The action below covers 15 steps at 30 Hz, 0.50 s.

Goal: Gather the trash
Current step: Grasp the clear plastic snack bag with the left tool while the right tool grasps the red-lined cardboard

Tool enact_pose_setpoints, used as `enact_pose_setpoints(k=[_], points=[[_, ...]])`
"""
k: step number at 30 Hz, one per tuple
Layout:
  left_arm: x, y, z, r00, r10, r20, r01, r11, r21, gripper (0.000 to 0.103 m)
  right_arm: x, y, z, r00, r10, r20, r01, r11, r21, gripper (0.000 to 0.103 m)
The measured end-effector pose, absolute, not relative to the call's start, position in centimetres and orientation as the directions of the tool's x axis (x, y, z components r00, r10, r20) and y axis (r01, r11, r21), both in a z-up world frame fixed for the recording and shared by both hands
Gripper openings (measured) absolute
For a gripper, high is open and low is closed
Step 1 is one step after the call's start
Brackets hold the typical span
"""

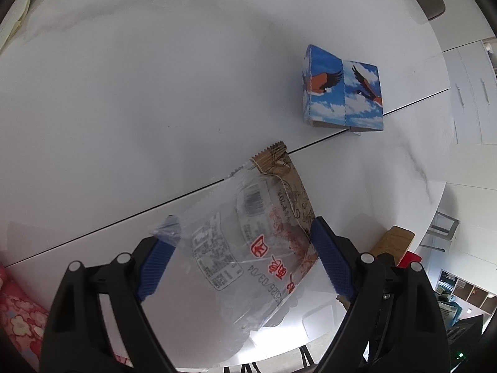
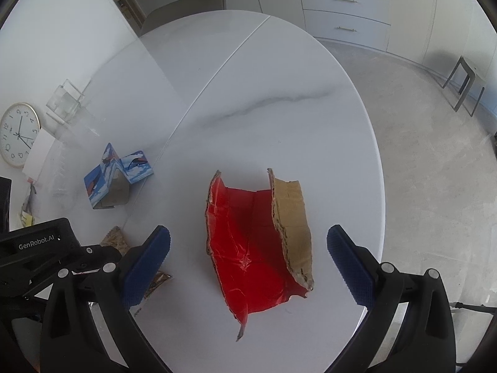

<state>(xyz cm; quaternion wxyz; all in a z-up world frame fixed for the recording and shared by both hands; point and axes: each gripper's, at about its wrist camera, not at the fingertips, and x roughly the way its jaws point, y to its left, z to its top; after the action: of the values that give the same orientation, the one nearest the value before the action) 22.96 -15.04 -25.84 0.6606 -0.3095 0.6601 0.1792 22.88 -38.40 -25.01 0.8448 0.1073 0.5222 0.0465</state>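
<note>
A clear and brown snack wrapper (image 1: pixel 257 227) with red print lies on the white table (image 1: pixel 124 93), between the wide-open blue fingers of my left gripper (image 1: pixel 245 242); the jaws do not pinch it. A torn piece of red and brown cardboard (image 2: pixel 257 245) lies on the table in front of my right gripper (image 2: pixel 248 248), whose jaws stand open on either side of it and hold nothing. A folded blue carton with eagle pictures (image 1: pixel 341 90) stands farther back; it also shows in the right wrist view (image 2: pixel 118 177).
The table edge (image 2: pixel 372 168) curves close on the right, with bare floor beyond. A wall clock (image 2: pixel 18 133) and a clear holder (image 2: pixel 65 99) are at the far left. A chair (image 2: pixel 186 3) stands behind the table. A pink floral thing (image 1: pixel 18 310) is at lower left.
</note>
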Motion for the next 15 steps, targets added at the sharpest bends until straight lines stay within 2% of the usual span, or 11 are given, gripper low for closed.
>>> enact_pose_setpoints(k=[6,8,15], points=[[23.0,-16.5,-26.6,0.053,-0.257,-0.965,-0.61,0.757,-0.236,0.081,22.5,-38.2,-25.2,0.465,0.173,-0.868,0.01,0.98,0.201,0.1],[23.0,-16.8,-26.5,0.058,-0.253,-0.966,-0.593,0.769,-0.237,0.079,22.4,-38.2,-25.2,0.464,0.167,-0.87,0.001,0.982,0.189,0.1],[24.5,-16.8,-26.6,0.08,-0.249,-0.965,-0.516,0.818,-0.254,0.066,22.5,-38.0,-25.5,0.459,0.155,-0.875,0.0,0.985,0.174,0.1]])
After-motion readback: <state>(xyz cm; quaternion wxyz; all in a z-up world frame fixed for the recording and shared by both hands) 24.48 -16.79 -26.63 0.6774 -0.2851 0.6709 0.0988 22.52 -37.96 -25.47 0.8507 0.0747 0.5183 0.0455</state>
